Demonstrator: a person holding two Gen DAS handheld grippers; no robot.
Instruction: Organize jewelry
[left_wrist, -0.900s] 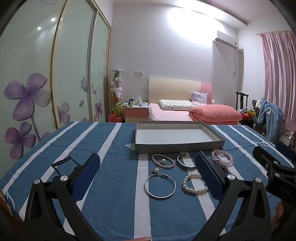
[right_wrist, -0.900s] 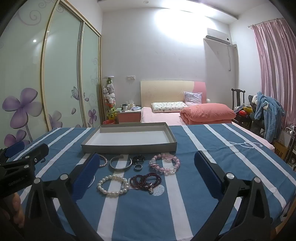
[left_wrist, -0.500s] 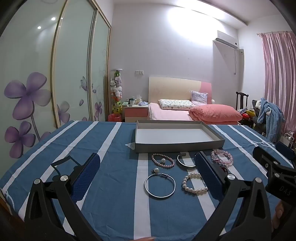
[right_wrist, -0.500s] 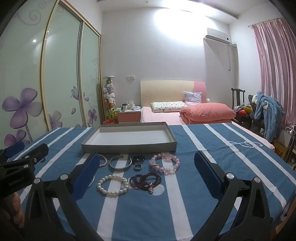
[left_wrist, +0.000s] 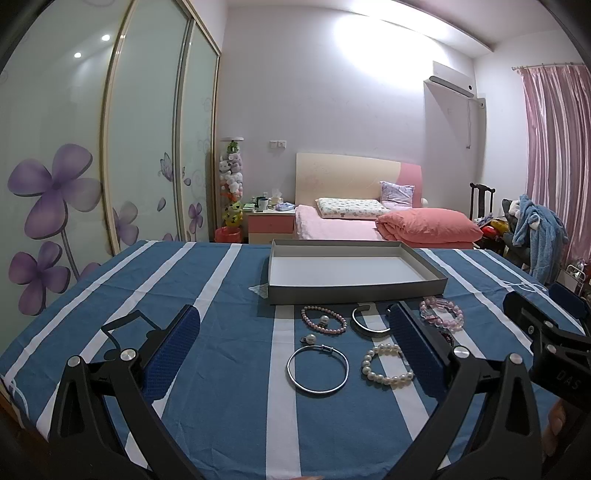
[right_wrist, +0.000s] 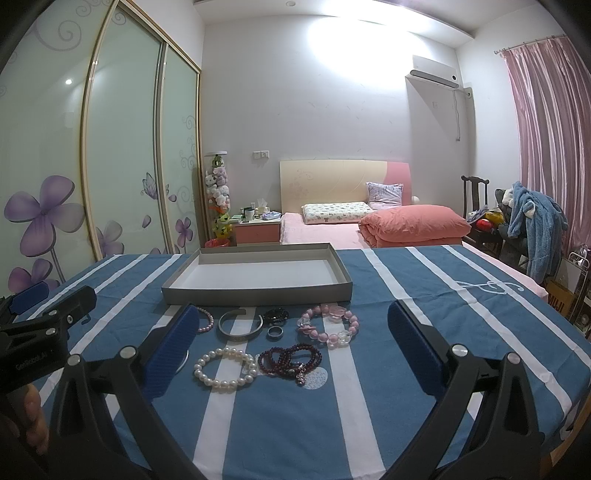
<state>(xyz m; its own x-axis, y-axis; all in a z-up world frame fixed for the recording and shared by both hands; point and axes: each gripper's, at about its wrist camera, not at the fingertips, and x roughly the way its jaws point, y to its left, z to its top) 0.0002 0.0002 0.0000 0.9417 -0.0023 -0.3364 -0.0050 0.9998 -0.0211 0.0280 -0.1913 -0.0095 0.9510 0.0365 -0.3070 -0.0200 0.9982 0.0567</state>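
Note:
A shallow grey tray (left_wrist: 354, 291) (right_wrist: 255, 294) stands empty on the blue striped cloth. In front of it lie several pieces: a thin silver bangle (left_wrist: 317, 369), a white pearl bracelet (left_wrist: 386, 365) (right_wrist: 225, 368), a small pink bead bracelet (left_wrist: 323, 319), a silver cuff (left_wrist: 369, 322) (right_wrist: 240, 325), a pink crystal bracelet (left_wrist: 441, 313) (right_wrist: 328, 325), dark red beads (right_wrist: 290, 360), a black bracelet (right_wrist: 276, 315) and a ring (right_wrist: 275, 332). My left gripper (left_wrist: 291, 349) and right gripper (right_wrist: 291, 347) are both open and empty, held above the cloth short of the jewelry.
The table (right_wrist: 461, 314) has a blue cloth with white stripes. Behind it are a pink bed (left_wrist: 369, 221), a nightstand (left_wrist: 271, 225), a wardrobe with purple flowers (left_wrist: 74, 184), and a chair with clothes (right_wrist: 524, 221) at the right.

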